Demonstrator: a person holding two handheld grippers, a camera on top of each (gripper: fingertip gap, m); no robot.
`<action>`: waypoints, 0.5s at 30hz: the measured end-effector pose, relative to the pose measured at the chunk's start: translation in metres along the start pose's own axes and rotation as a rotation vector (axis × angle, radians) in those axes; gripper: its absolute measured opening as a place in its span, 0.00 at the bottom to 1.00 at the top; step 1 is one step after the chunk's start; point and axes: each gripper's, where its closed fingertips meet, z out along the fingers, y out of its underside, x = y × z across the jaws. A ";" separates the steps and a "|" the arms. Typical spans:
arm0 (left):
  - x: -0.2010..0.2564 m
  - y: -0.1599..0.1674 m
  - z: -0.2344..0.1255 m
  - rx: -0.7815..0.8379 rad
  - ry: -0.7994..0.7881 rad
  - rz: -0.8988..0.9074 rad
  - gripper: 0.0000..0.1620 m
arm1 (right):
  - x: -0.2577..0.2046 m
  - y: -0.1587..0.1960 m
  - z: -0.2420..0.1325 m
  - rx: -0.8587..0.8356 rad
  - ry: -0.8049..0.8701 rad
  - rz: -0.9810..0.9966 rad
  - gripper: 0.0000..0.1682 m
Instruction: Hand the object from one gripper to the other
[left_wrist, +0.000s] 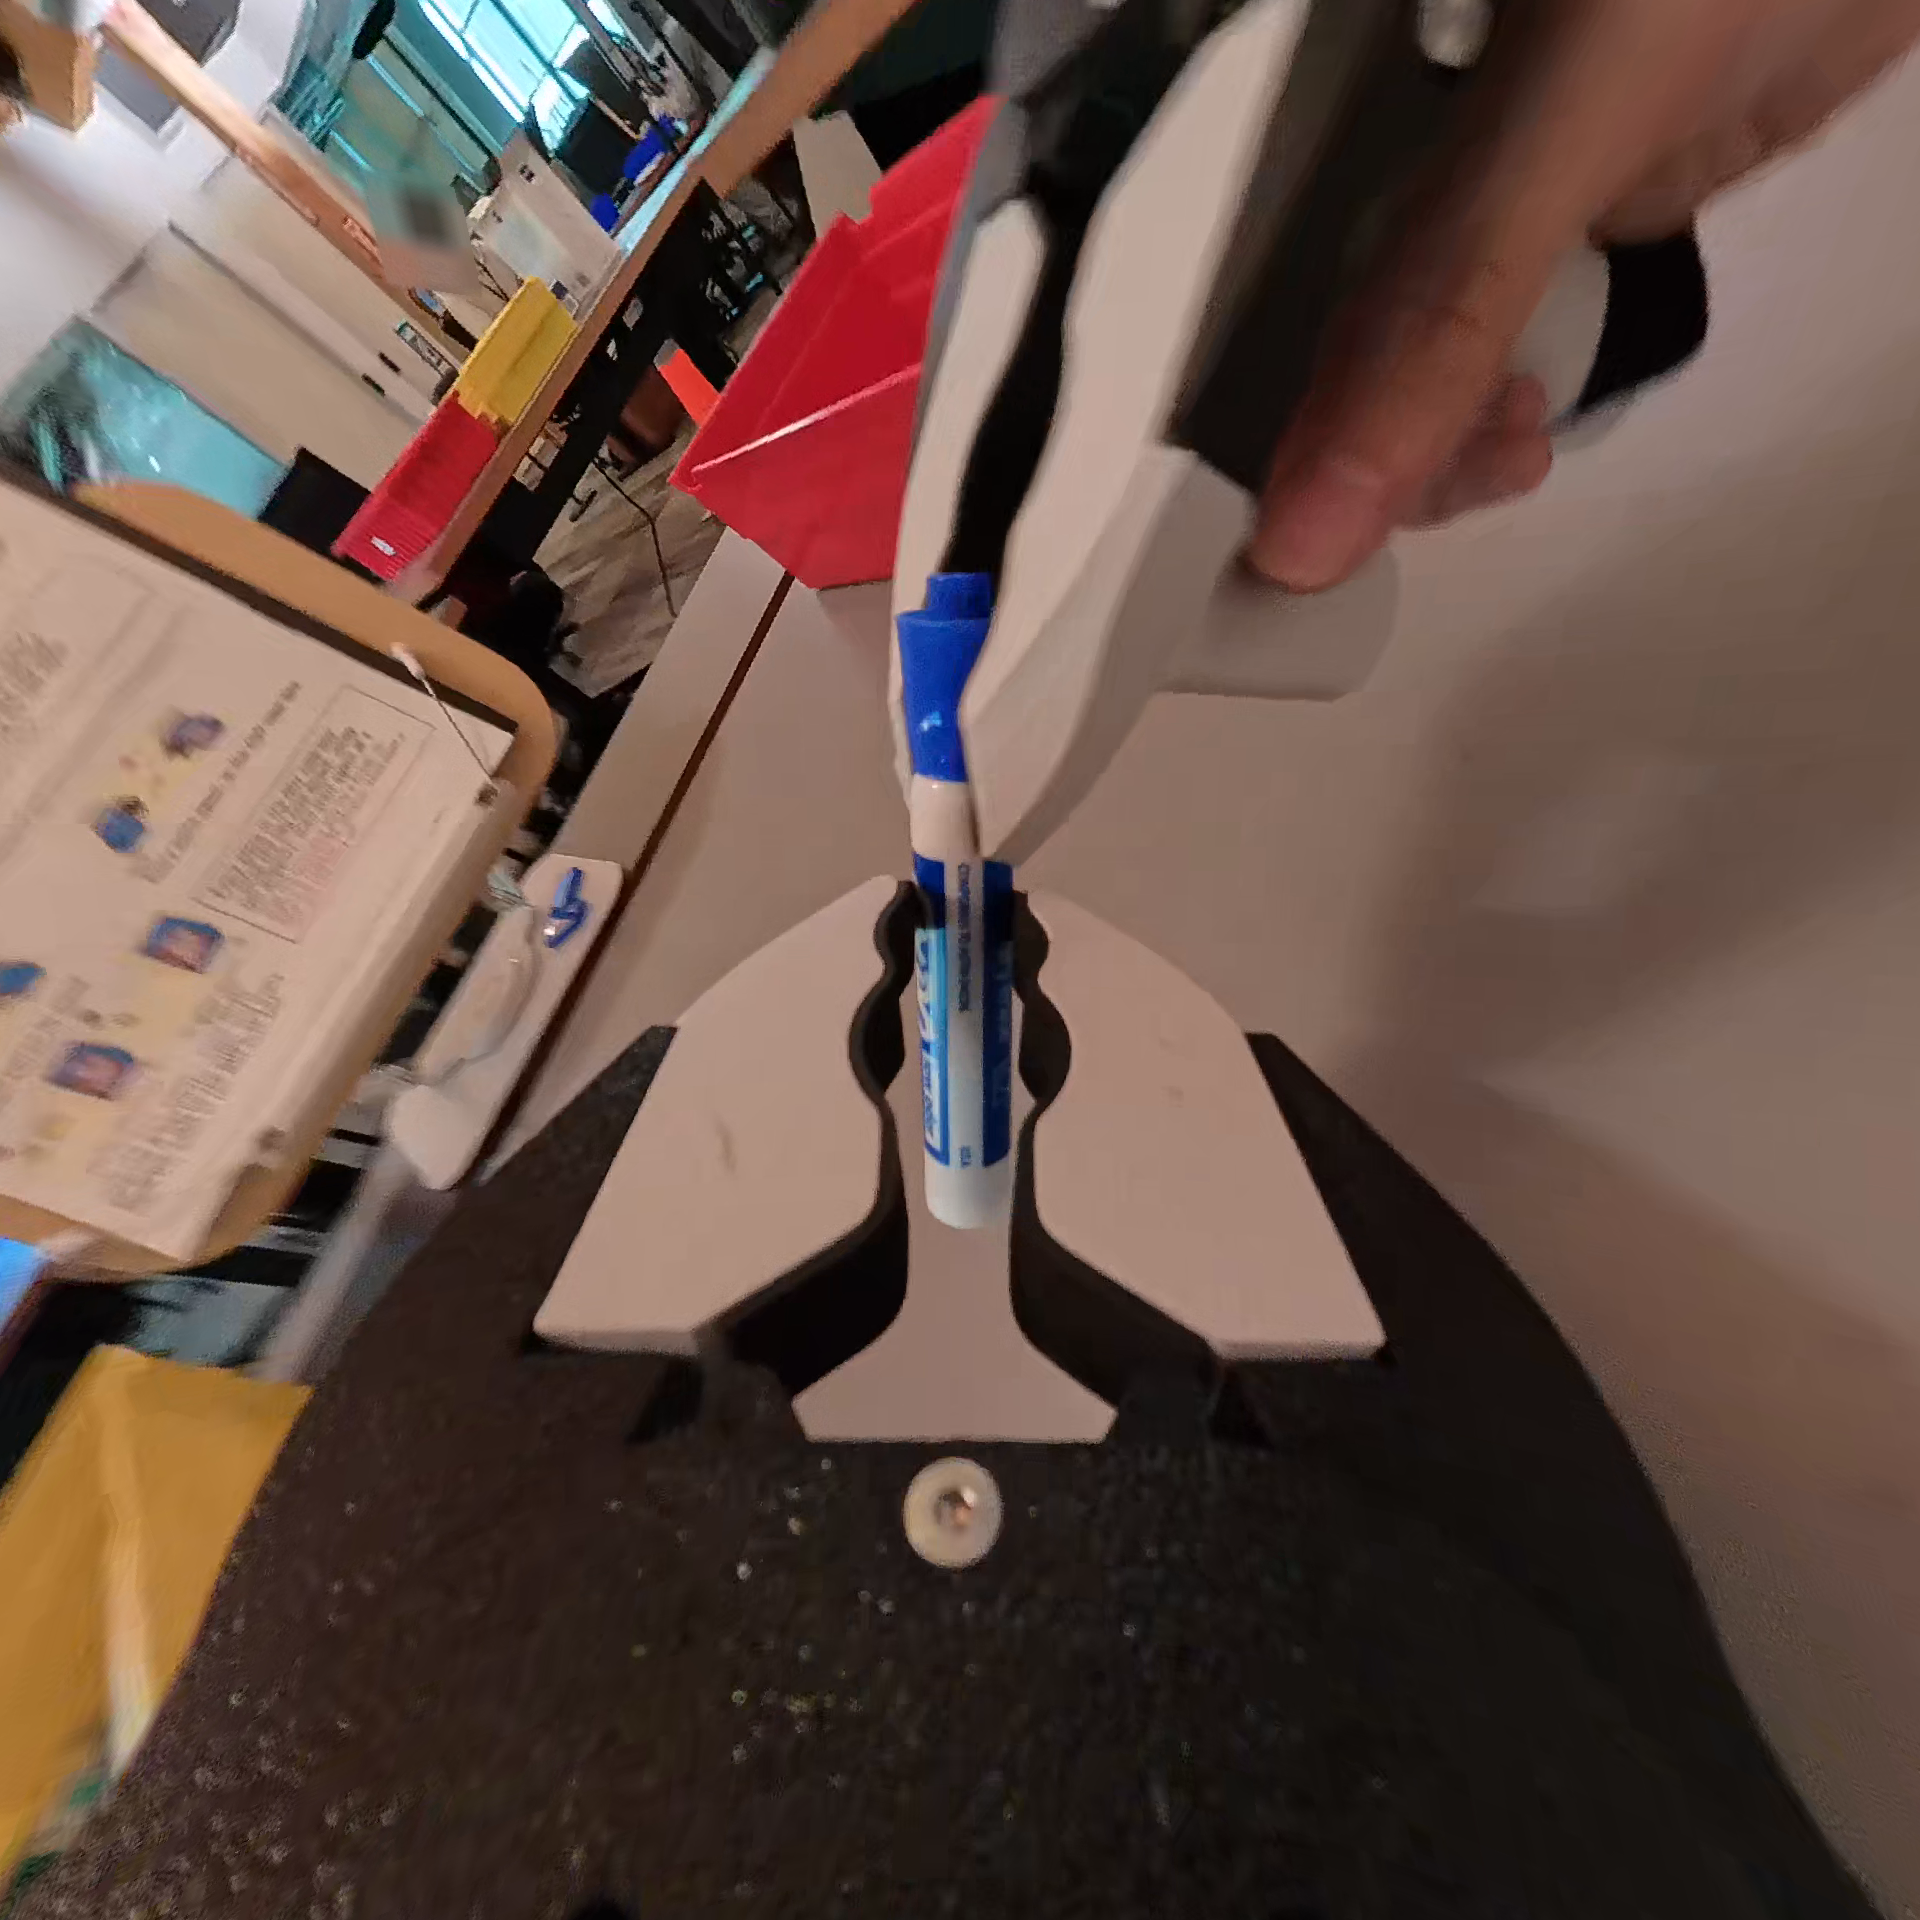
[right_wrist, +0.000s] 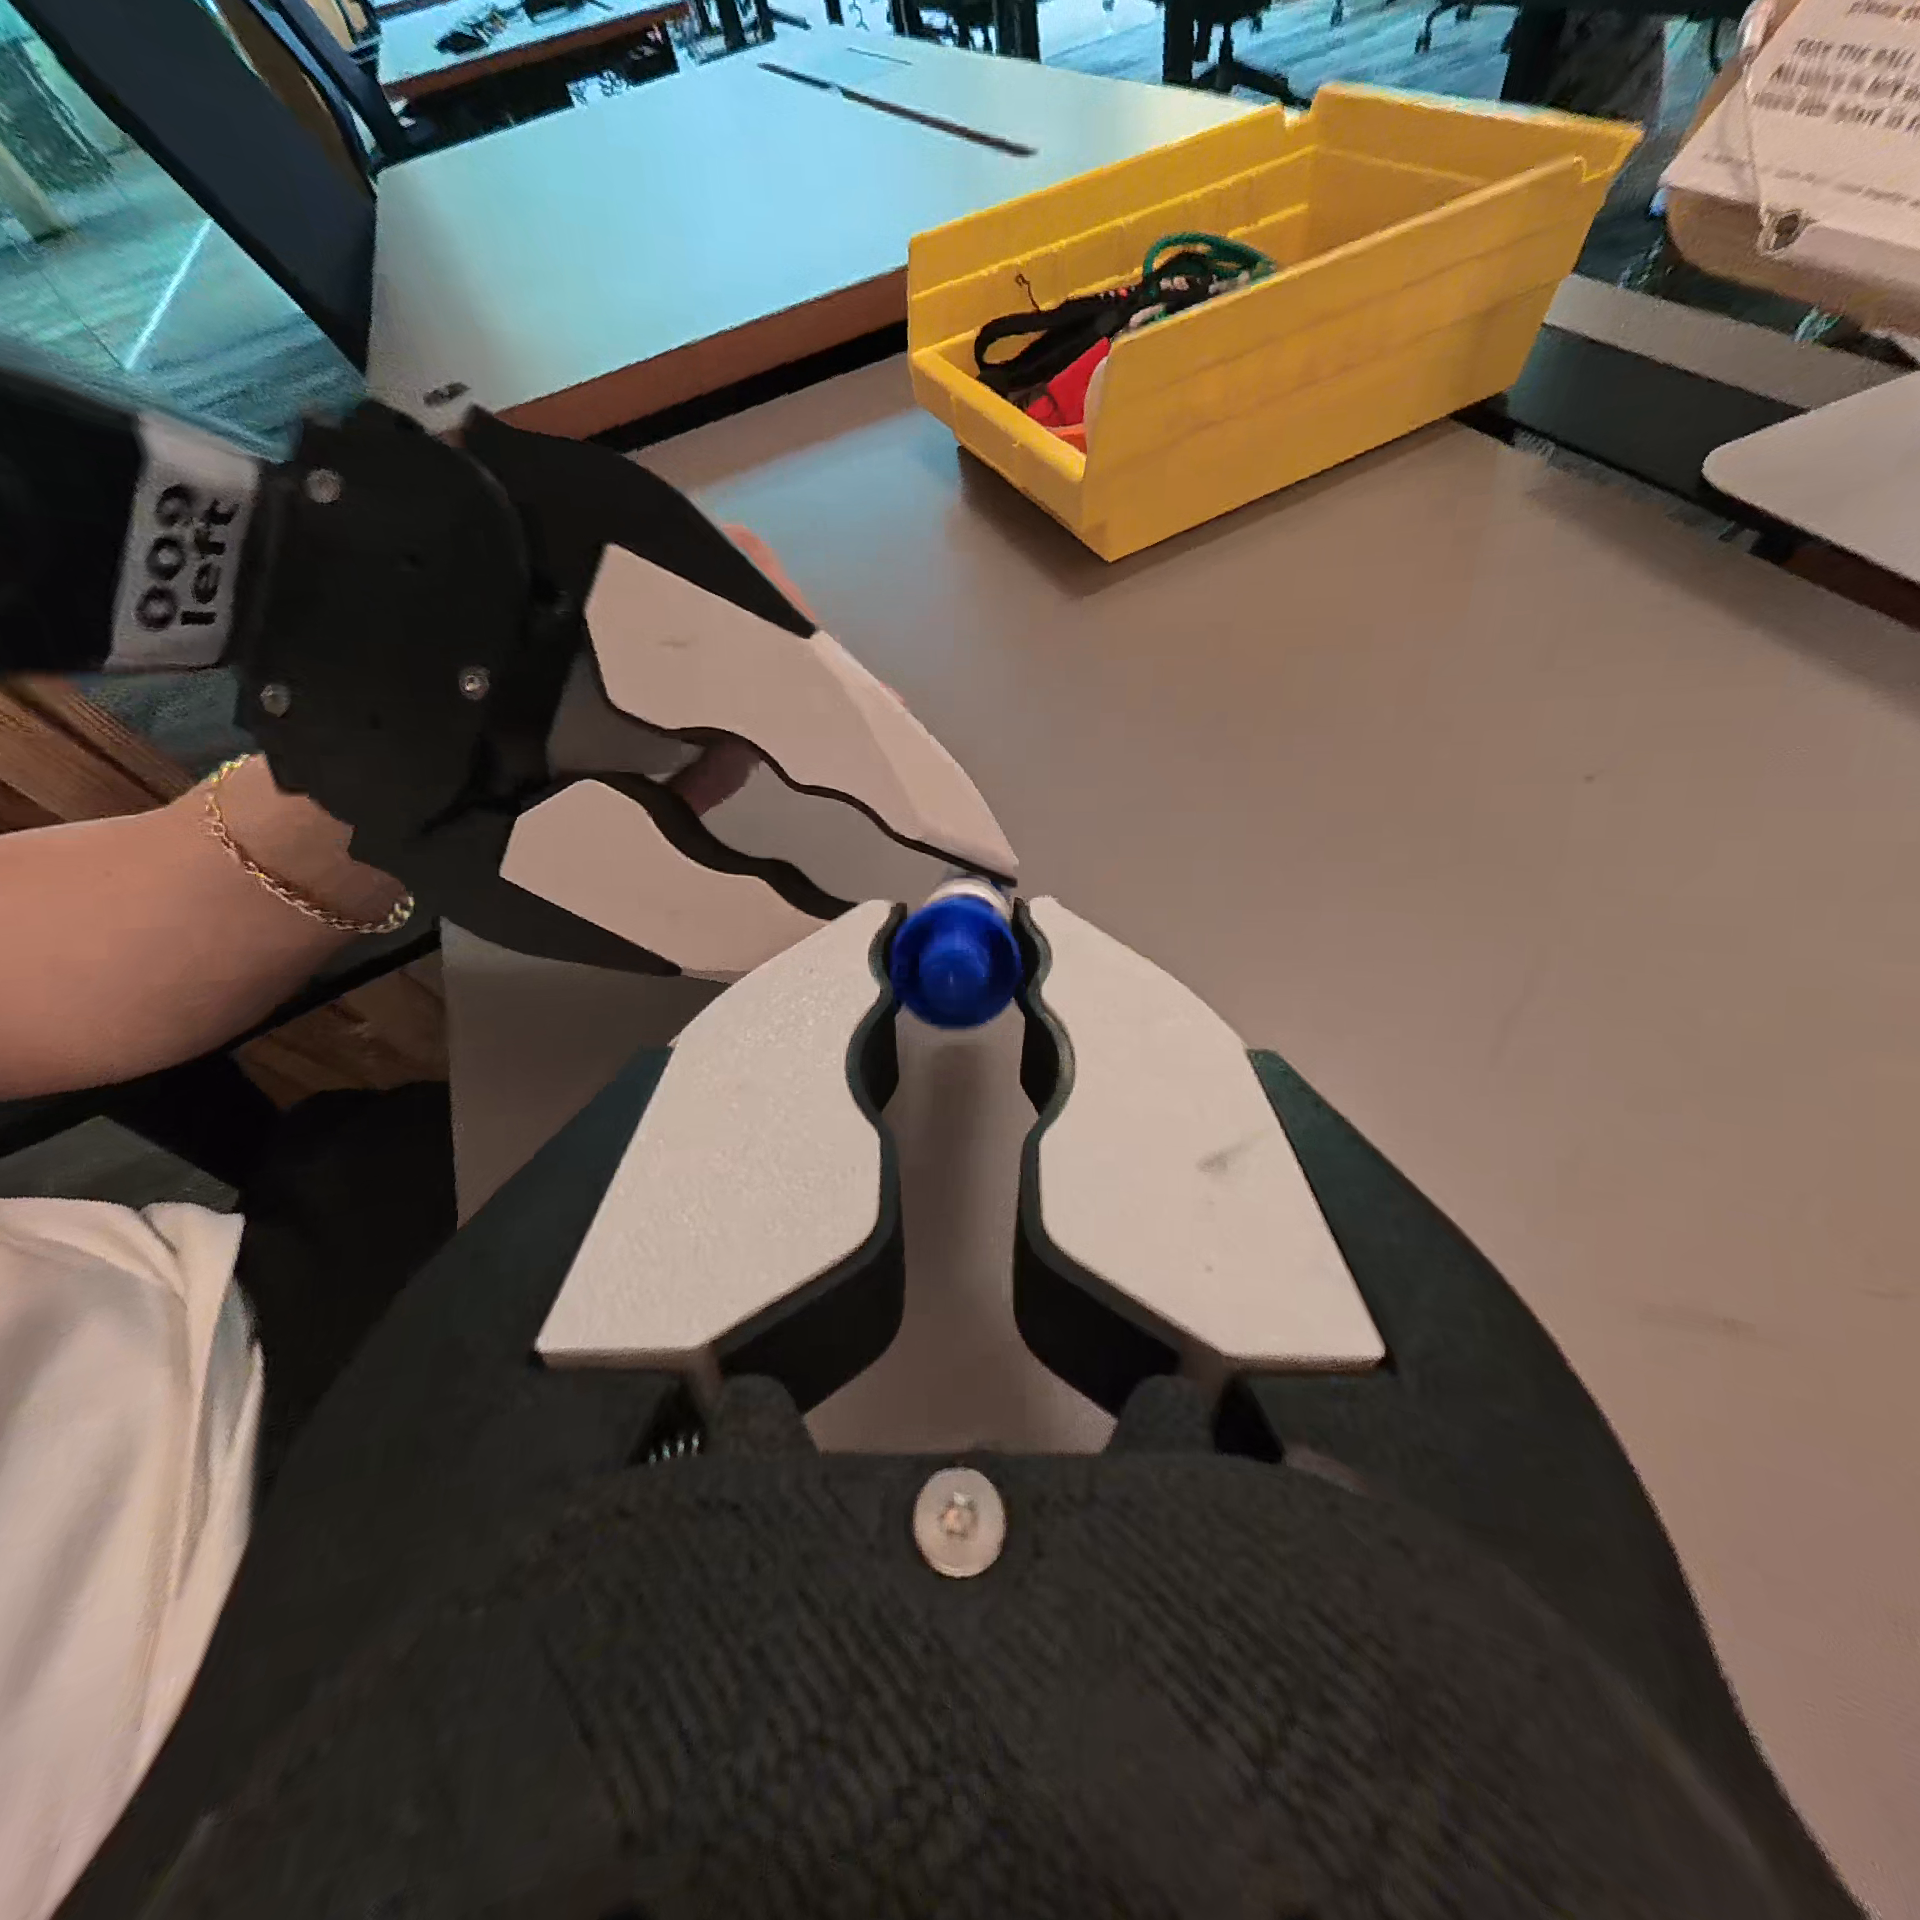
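Note:
A blue-and-white marker (left_wrist: 961, 1039) is held above the grey table (right_wrist: 1455, 935). In the left wrist view my left gripper (left_wrist: 961, 894) is shut on the marker's white barrel, which lies along the gap between the fingers. The right gripper (left_wrist: 951, 800) reaches down from above, and its fingers close on the blue cap (left_wrist: 940, 686). In the right wrist view my right gripper (right_wrist: 956, 914) is shut on the cap (right_wrist: 956, 961), seen end-on. The left gripper (right_wrist: 945, 888) comes in from the left and its tips meet the barrel just beyond the cap.
A yellow bin (right_wrist: 1299, 416) holding cords stands at the back of the table. A red bin (left_wrist: 821, 468) stands behind the grippers in the left wrist view. A board with printed sheets (left_wrist: 208, 883) sits to the left. A person's forearm with a bracelet (right_wrist: 156, 935) is at the left. Both grippers' tips are close together, under 4 cm apart.

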 end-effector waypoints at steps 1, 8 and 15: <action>-0.003 -0.001 0.000 0.032 0.006 -0.082 0.11 | 0.000 -0.003 -0.002 0.028 -0.004 -0.027 0.15; -0.047 -0.034 -0.029 0.540 0.085 -0.839 0.10 | 0.004 -0.003 0.003 0.107 0.033 -0.228 0.37; -0.054 -0.042 -0.036 0.708 0.129 -1.022 0.10 | -0.007 -0.017 0.017 0.219 0.130 -0.353 0.13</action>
